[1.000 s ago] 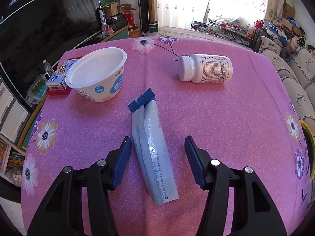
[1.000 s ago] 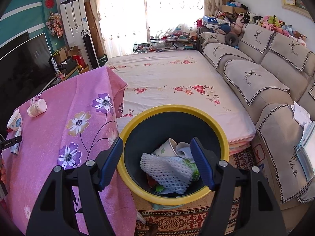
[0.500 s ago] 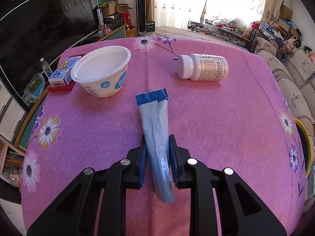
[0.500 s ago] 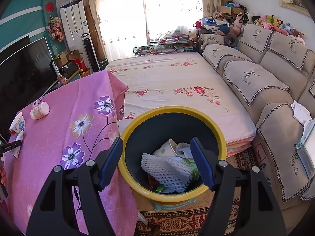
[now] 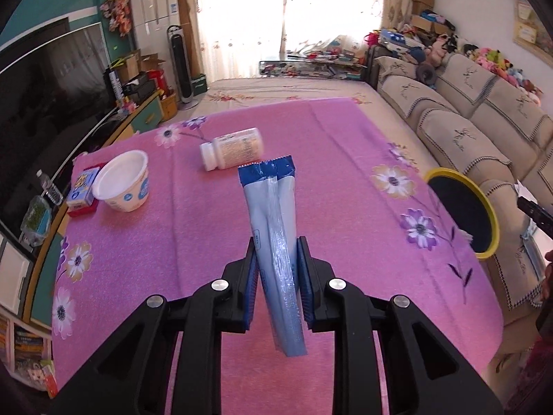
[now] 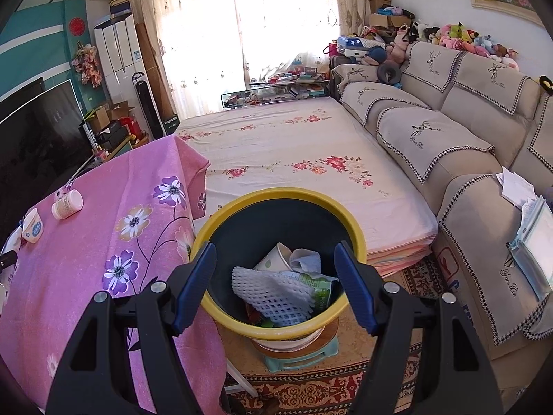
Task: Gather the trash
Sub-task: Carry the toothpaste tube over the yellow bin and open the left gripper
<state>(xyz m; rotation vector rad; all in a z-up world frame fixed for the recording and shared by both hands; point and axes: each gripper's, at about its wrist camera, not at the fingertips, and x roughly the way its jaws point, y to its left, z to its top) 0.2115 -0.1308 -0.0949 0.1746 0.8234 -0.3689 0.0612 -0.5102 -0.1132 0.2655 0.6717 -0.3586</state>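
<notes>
Crinkly flat foil wrapper (image 5: 273,228), blue serrated end

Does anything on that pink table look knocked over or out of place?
Yes: the white pill bottle lies on its side on the pink tablecloth, cap toward the empty yogurt cup, which stands upright. Nothing looks spilled.

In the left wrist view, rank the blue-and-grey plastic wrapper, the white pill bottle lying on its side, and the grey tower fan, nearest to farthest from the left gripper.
1. The blue-and-grey plastic wrapper, clamped between the pads of the left gripper.
2. The white pill bottle, lying on the pink tablecloth ahead, slightly left.
3. The grey tower fan, standing on the floor beyond the table, by the curtains.
</notes>
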